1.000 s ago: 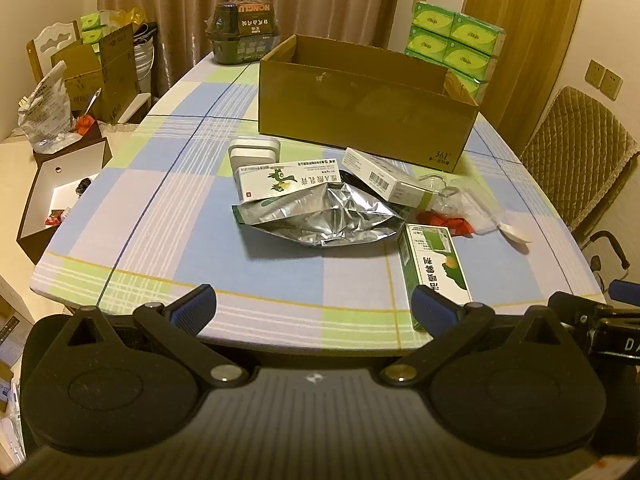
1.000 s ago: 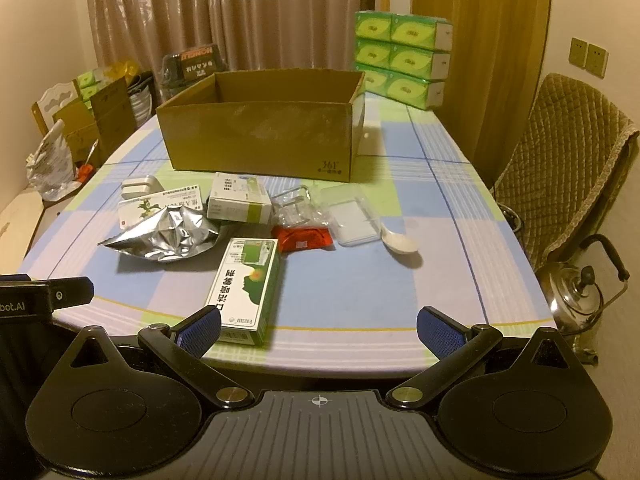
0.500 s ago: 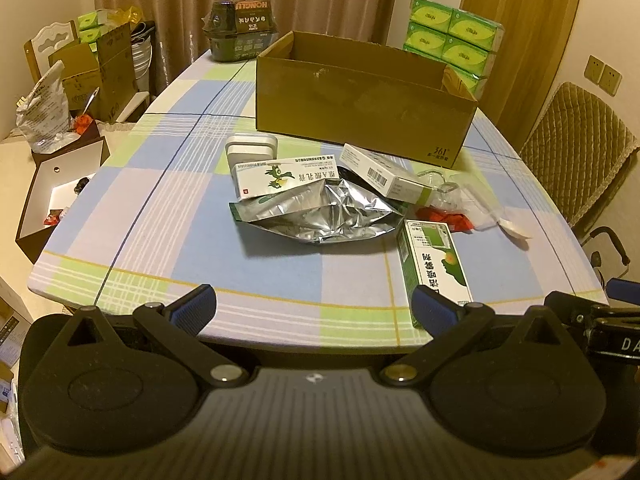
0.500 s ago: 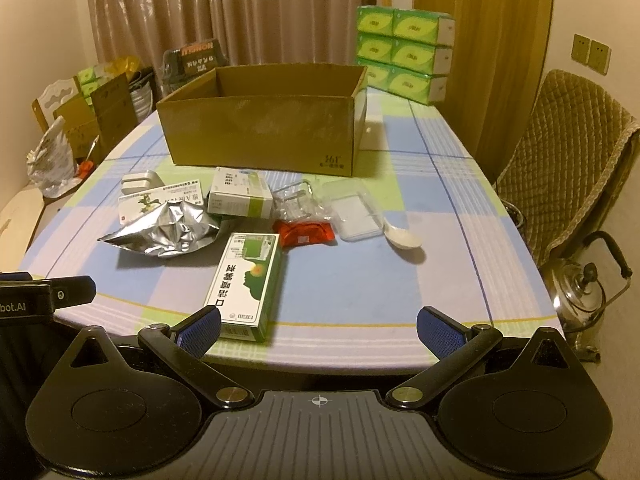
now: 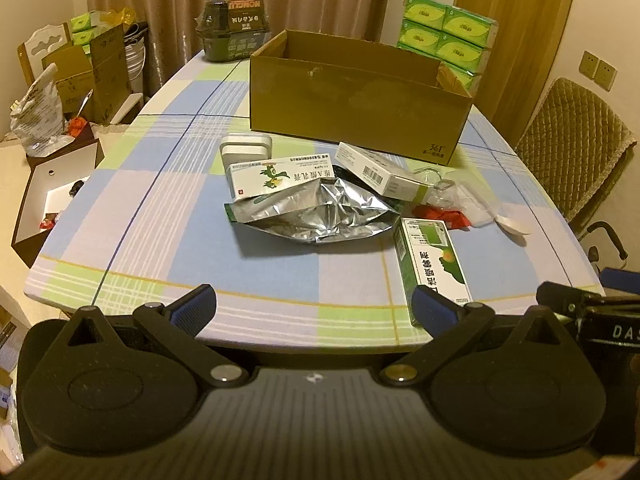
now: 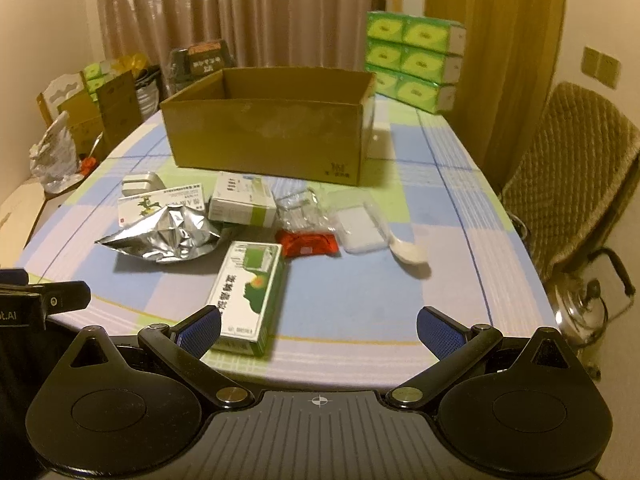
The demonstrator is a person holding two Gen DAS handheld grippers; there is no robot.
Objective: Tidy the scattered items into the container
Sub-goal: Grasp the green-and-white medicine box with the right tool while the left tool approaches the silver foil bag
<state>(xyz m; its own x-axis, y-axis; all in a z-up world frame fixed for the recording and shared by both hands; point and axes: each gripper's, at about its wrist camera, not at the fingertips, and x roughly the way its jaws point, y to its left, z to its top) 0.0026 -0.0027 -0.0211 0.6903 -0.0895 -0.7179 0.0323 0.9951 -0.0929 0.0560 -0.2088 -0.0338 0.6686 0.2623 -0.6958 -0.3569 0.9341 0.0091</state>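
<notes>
Both your grippers stand wide apart and hold nothing: left gripper (image 5: 314,308) and right gripper (image 6: 318,326) sit at the bottom of their frames, at the table's (image 6: 360,292) near edge. Your box (image 6: 268,132) stands open at upper centre. Scattered below it: foil bag (image 5: 320,214), green carton (image 6: 246,288), red packet (image 6: 308,242), spoon (image 6: 408,252).

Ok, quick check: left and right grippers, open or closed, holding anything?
Left gripper: open, holding nothing, short of the table edge.
Right gripper: open, holding nothing; the green medicine box lies by its left finger.
</notes>
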